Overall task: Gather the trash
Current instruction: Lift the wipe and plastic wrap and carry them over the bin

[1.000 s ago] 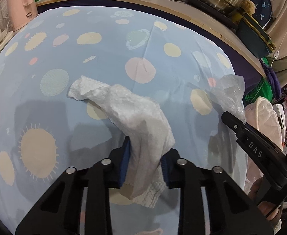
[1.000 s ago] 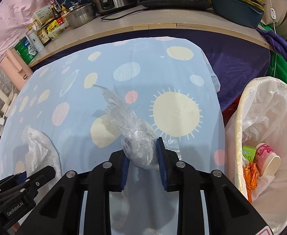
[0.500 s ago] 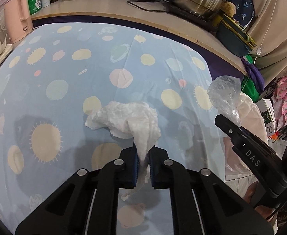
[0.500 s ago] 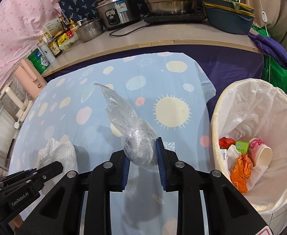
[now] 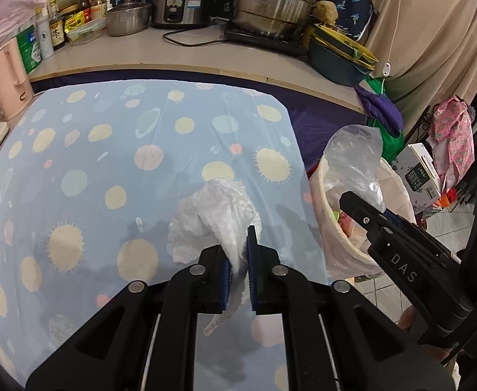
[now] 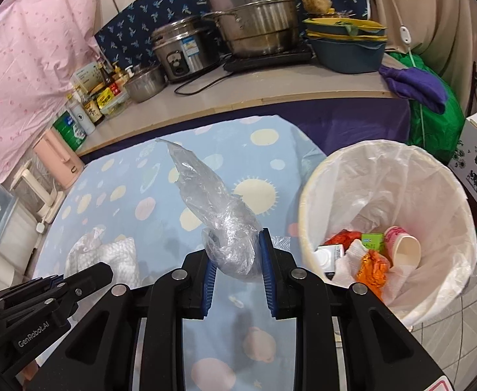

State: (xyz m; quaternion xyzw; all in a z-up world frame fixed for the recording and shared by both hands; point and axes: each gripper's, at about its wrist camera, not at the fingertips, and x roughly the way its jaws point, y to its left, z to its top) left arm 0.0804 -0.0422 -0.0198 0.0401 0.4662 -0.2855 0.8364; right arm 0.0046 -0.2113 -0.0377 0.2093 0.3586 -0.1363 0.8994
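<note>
My left gripper [image 5: 238, 254] is shut on a crumpled white paper towel [image 5: 215, 215], which hangs lifted above the blue dotted tablecloth [image 5: 108, 163]. My right gripper [image 6: 235, 254] is shut on a clear crumpled plastic bag [image 6: 212, 202], whose tail sticks up and away. The same plastic bag [image 5: 352, 153] shows at the right of the left wrist view, over the bin. A round trash bin [image 6: 306, 195] with a white liner stands on the floor right of the table and holds a paper cup [image 6: 404, 247], orange wrapper and other scraps. The paper towel [image 6: 114, 254] also appears at lower left.
A wooden counter [image 5: 205, 62] behind the table carries steel pots [image 5: 271, 0], a rice cooker [image 5: 183, 3], bottles and a stack of basins [image 6: 346, 45]. A pink kettle [image 5: 7, 81] stands at the far left. A carton box [image 5: 417, 172] and clothes lie beyond the bin.
Both grippers rose off the table and swung right toward the bin. The left jaws closed tight on the paper towel, lifting it clear of the cloth. The bin now shows fully.
</note>
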